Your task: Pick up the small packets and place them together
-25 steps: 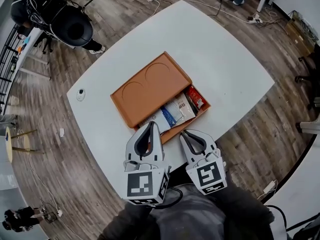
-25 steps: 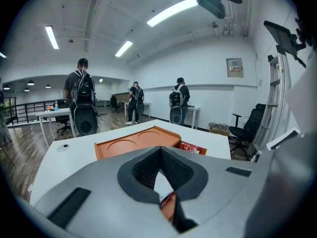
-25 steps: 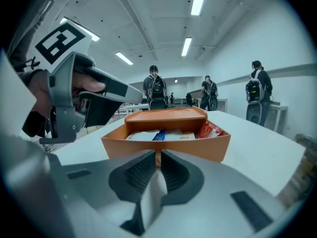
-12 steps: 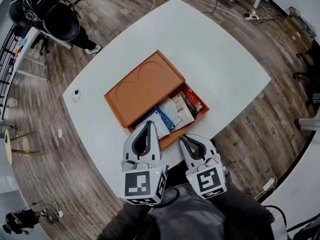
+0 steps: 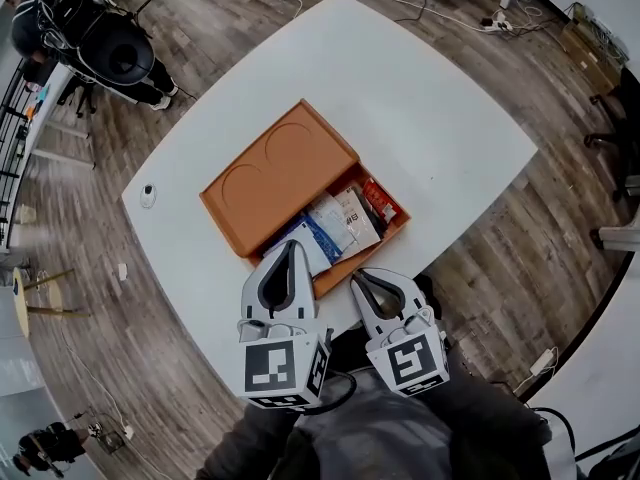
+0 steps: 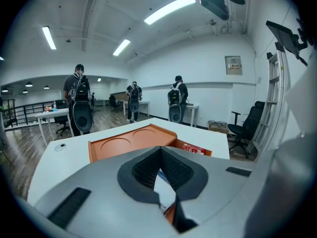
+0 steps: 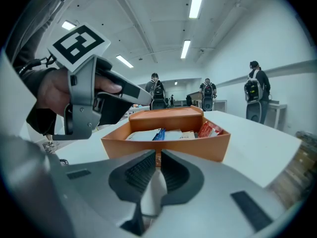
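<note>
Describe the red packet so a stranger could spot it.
On the white table sits an orange tray with two round recesses and an open compartment. The red packet lies at that compartment's right end in the head view, the only red one beside white and blue packets.

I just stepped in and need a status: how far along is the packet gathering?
Done: the packets lie together in the orange box. In hand: nothing; the left gripper and right gripper hover empty near it, jaws together. Left: no loose packet shows on the table.
</note>
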`<act>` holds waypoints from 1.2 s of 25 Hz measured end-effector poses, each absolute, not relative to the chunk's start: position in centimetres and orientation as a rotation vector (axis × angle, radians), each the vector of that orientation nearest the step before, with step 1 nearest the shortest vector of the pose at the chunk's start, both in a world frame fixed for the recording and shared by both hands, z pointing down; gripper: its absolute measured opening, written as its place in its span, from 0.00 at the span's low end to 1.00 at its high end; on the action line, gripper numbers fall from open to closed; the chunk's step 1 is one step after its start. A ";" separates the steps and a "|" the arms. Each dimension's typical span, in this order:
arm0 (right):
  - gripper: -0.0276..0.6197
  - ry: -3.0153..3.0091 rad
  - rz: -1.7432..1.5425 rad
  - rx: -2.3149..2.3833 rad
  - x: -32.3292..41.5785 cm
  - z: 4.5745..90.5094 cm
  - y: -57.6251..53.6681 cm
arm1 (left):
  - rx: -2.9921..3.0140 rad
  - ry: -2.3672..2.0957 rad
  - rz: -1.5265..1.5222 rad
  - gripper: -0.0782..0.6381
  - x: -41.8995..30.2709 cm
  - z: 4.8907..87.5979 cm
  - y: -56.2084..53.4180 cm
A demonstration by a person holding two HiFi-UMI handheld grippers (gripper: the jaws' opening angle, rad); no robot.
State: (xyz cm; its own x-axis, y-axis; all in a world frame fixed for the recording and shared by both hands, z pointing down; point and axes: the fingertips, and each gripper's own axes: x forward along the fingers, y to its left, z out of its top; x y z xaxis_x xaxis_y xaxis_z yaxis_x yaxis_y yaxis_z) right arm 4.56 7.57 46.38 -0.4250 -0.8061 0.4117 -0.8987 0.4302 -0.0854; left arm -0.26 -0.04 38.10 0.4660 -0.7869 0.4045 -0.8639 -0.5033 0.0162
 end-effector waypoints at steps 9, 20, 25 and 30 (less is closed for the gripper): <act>0.11 -2.407 0.455 1.481 4.7 45.8 7.5 | 2.466 -1.440 0.502 0.10 -1.2 38.4 -0.3; 0.18 -2.421 0.328 1.459 5.0 41.9 8.2 | 2.431 -1.463 0.434 0.10 -2.2 38.1 -1.2; 0.19 -2.482 0.199 1.411 5.0 37.4 5.7 | 2.423 -1.537 0.356 0.10 -2.6 35.6 -1.9; 0.21 -2.507 0.096 1.301 2.5 35.0 3.1 | 2.402 -1.615 0.286 0.10 -4.9 32.7 -2.6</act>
